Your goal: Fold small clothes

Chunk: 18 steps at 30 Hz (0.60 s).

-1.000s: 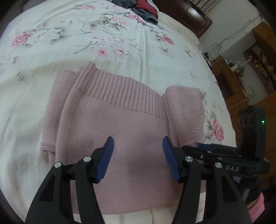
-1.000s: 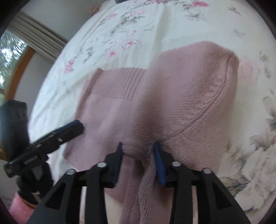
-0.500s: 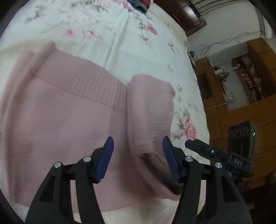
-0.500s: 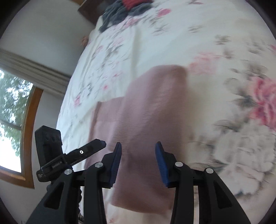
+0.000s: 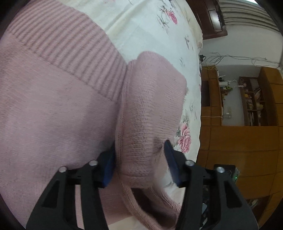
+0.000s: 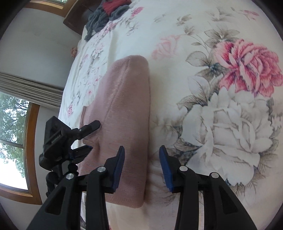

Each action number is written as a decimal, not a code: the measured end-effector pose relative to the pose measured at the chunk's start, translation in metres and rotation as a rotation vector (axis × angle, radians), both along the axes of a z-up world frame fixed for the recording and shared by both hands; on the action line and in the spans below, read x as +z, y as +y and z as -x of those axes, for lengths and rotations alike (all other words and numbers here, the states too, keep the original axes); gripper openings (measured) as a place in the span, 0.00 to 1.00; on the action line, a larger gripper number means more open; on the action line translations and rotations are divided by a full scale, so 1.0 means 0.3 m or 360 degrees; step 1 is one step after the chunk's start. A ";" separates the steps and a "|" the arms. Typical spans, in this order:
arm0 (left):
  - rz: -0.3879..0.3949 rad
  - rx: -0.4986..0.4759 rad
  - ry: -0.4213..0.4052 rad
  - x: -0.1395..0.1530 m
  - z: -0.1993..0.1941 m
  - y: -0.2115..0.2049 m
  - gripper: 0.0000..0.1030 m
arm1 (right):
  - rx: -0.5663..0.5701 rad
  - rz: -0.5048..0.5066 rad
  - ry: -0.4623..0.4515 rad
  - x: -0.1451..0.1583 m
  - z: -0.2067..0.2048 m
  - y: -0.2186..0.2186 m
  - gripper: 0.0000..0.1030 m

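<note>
Around folded sleeve (image 5: 150,109) left gripper (image 5: 139,159) now spread, ungrasped; right gripper (image 6: 141,164) released, withdrawn.

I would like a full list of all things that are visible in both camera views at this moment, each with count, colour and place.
pink knitted sweater: one, dusty pink, lying on the bed, its sleeve folded over the body
floral bedsheet: one, cream with pink roses, under the sweater
pile of dark clothes: one heap, grey and red, at the far end of the bed
wooden bookshelf: one, brown, against the wall beside the bed
window: one, wooden frame, trees outside, beside the bed
left hand-held gripper: one, black with blue pads, open around the folded sleeve
right hand-held gripper: one, black with blue pads, open over the sweater's edge
</note>
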<state>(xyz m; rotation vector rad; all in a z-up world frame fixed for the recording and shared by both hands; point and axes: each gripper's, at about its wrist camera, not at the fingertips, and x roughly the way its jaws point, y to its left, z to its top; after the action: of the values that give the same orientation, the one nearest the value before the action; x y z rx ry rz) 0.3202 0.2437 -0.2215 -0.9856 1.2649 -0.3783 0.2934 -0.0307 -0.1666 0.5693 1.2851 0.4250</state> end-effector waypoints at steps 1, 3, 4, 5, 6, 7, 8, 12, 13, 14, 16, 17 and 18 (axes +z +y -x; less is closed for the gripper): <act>-0.0006 -0.0003 -0.0002 -0.001 -0.006 -0.006 0.32 | -0.0004 -0.0005 0.0005 -0.005 0.002 -0.002 0.40; -0.0023 0.0007 -0.0017 0.004 -0.011 -0.016 0.25 | -0.0007 -0.0006 0.0003 -0.004 0.013 -0.008 0.40; -0.0037 0.0011 -0.0027 0.011 -0.012 -0.019 0.21 | -0.0007 -0.0006 0.0003 -0.005 0.017 -0.009 0.40; -0.0055 0.0015 -0.0042 0.020 -0.011 -0.021 0.21 | -0.0007 -0.0007 0.0004 -0.006 0.019 -0.007 0.40; -0.0072 0.0018 -0.0065 0.035 -0.006 -0.022 0.19 | -0.0006 -0.0005 0.0005 -0.005 0.020 -0.008 0.40; -0.0083 0.0020 -0.0083 0.049 -0.008 -0.023 0.19 | -0.0005 0.0002 0.0006 -0.006 0.024 -0.008 0.40; -0.0093 0.0024 -0.0105 0.063 -0.003 -0.023 0.18 | -0.0005 0.0004 0.0008 -0.006 0.023 -0.008 0.40; -0.0111 0.0026 -0.0246 0.151 0.015 -0.017 0.17 | 0.0004 0.0000 0.0003 0.002 0.035 0.004 0.40; -0.0118 0.0025 -0.0276 0.168 0.023 -0.011 0.17 | 0.0009 -0.0001 -0.0002 0.005 0.039 0.009 0.40; -0.0121 0.0027 -0.0311 0.191 0.028 -0.003 0.17 | 0.0017 -0.0002 -0.0009 0.010 0.047 0.016 0.41; -0.0115 0.0035 -0.0377 0.239 0.044 0.034 0.17 | 0.0033 -0.0003 -0.0017 0.018 0.057 0.030 0.41; -0.0114 0.0043 -0.0397 0.256 0.051 0.056 0.17 | 0.0046 -0.0005 -0.0022 0.022 0.060 0.043 0.41; -0.0116 0.0054 -0.0417 0.278 0.055 0.088 0.17 | 0.0051 -0.0007 -0.0023 0.025 0.062 0.050 0.41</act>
<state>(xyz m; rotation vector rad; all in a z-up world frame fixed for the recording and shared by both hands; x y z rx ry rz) 0.3038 0.2702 -0.1382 -0.8638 1.0168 -0.4178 0.2749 -0.0156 -0.1592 0.5492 1.2807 0.4580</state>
